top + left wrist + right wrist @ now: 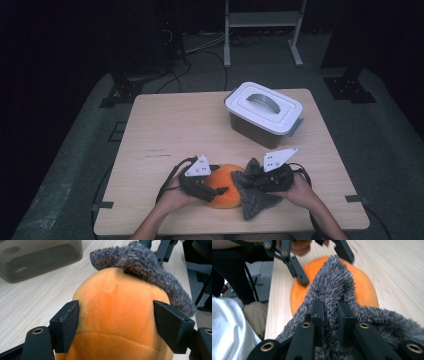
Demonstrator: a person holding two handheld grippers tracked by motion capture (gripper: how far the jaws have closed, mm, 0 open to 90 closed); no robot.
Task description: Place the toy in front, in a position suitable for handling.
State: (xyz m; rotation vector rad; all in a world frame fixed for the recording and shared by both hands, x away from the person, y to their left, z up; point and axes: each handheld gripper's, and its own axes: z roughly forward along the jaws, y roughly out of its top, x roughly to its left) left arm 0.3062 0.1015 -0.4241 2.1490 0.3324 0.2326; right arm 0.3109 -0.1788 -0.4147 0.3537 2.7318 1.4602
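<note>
A round orange plush (pixel 227 195) lies near the table's front edge. My left gripper (pixel 220 187) is shut on it, with its jaws pressed against both sides of the plush (pixel 117 305). A grey fuzzy cloth (pixel 255 202) with pointed corners drapes over the plush's right side and onto the table. My right gripper (pixel 252 177) is shut on a raised fold of that cloth (pixel 332 282), the fold pinched between its jaws. In the right gripper view the orange plush (pixel 364 290) shows behind the cloth, with the left gripper's fingers (pixel 298 275) on it.
A grey box with a white handled lid (pixel 263 114) stands at the table's back right; its dark wall (pixel 37 257) shows in the left gripper view. Bare wooden table (pixel 175 130) spreads to the left and behind. Stands and cables are on the floor beyond.
</note>
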